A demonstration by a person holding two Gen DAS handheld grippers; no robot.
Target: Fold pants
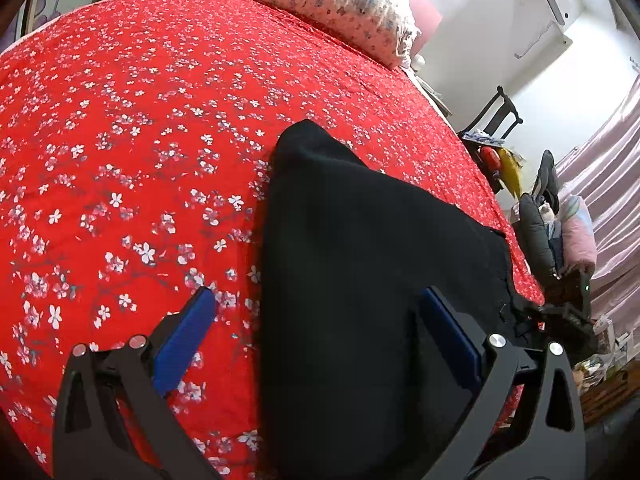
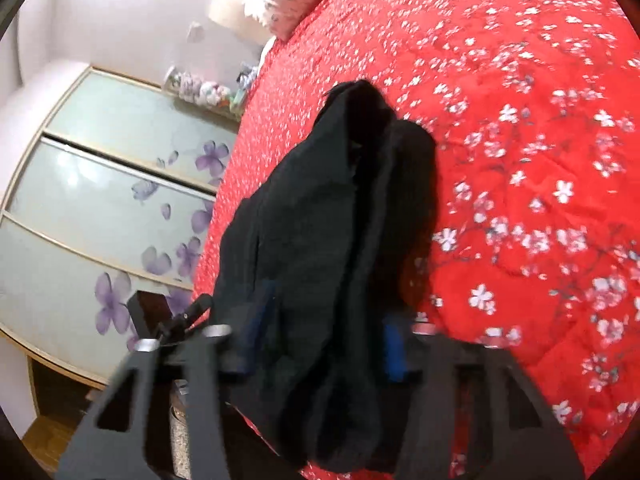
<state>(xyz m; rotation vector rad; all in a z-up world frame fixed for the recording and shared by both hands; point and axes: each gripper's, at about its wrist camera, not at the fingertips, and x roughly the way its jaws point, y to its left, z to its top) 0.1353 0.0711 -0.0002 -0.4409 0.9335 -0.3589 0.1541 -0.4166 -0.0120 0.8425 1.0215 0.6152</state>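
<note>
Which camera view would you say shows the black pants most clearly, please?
The left wrist view: the black pants appear sharp, spread on the red bedspread. The right wrist view shows them blurred and bunched between its fingers.

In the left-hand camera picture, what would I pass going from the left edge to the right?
Red flowered bedspread → left blue pad → black pants → right blue pad → dark wooden chair → pink curtain.
</note>
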